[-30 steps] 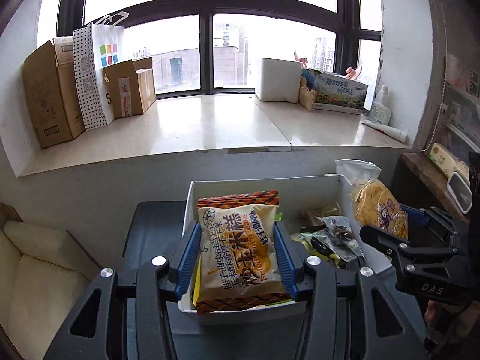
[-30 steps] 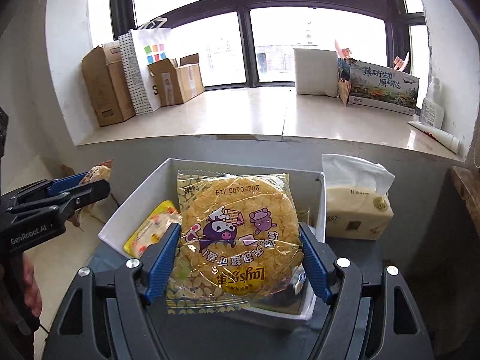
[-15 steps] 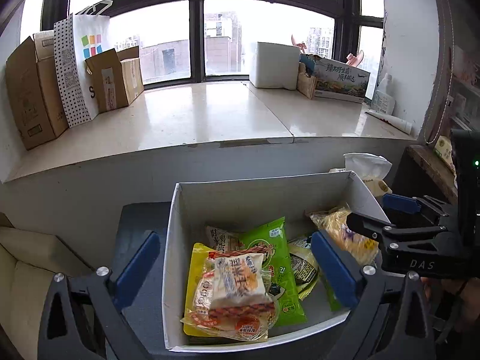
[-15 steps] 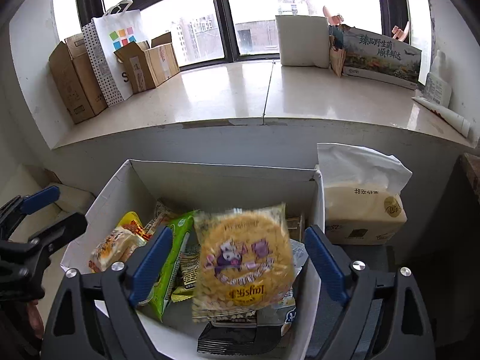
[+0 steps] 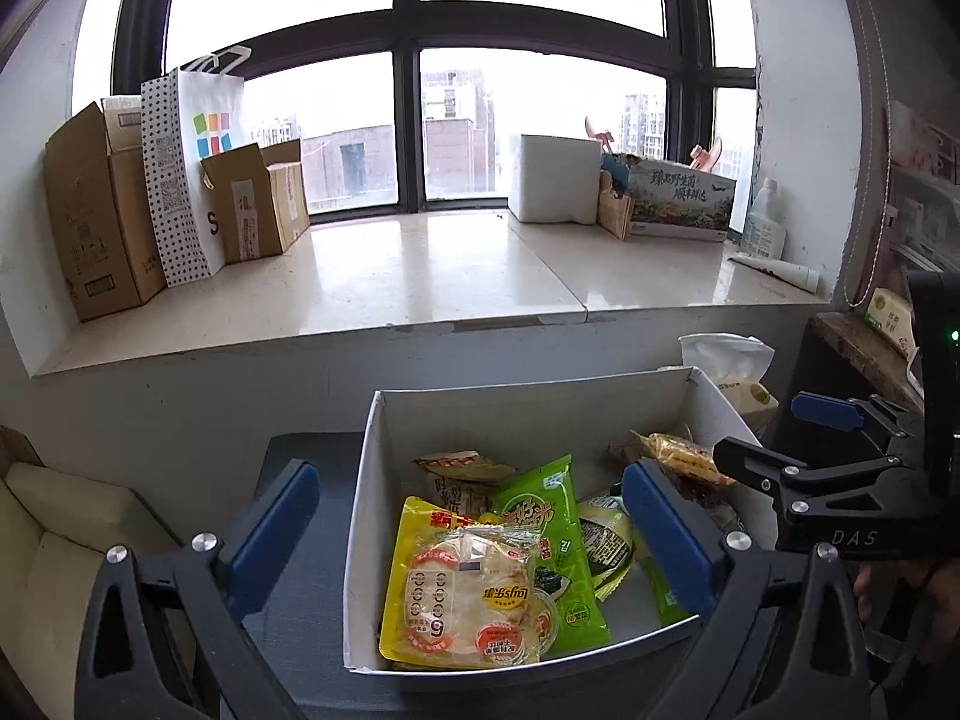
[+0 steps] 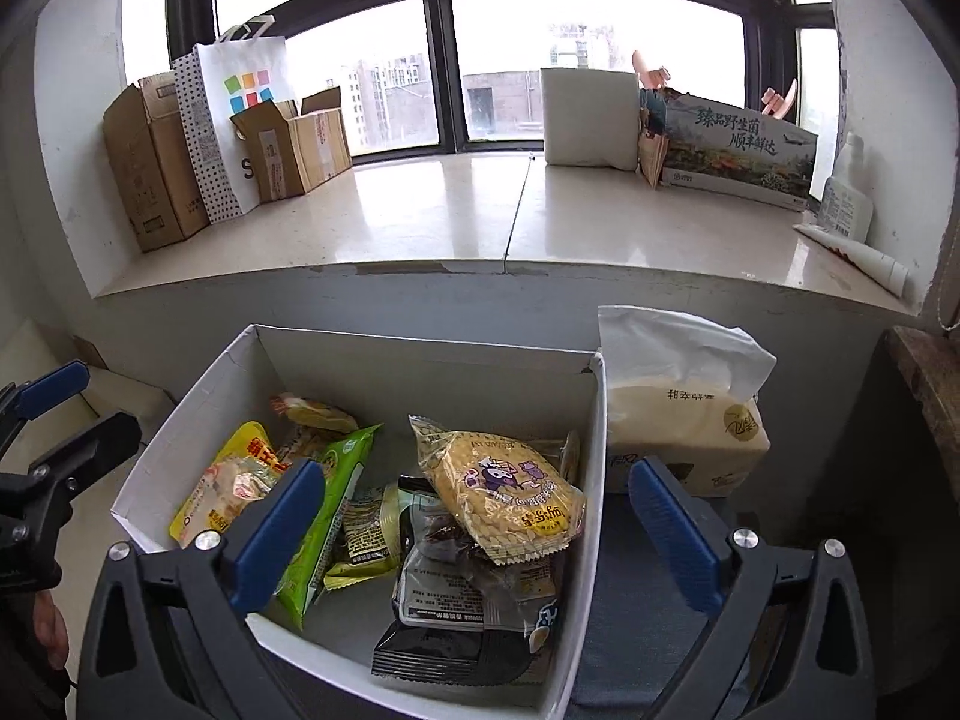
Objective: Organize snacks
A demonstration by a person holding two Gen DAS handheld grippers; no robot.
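Note:
A white open box (image 5: 384,516) (image 6: 198,414) holds several snack packs. The clear pack of orange-labelled cakes (image 5: 474,600) lies on a yellow pouch at the box's near left, also in the right wrist view (image 6: 228,498). A green pack (image 5: 552,540) (image 6: 330,498) lies beside it. The round yellow cracker pack (image 6: 510,492) rests on dark packs at the right. My left gripper (image 5: 474,534) is open and empty above the box. My right gripper (image 6: 480,528) is open and empty above the box.
The box stands on a dark table (image 5: 300,540) below a stone window sill (image 5: 420,264). A tissue pack (image 6: 678,420) stands right of the box. Cardboard boxes (image 5: 96,222) and a paper bag are on the sill's left, a white block (image 5: 558,186) and printed carton right.
Both grippers opened and let go of their packs. The cake pack dropped into the box's left side, the round cracker pack into its right side. Both grippers pulled back slightly.

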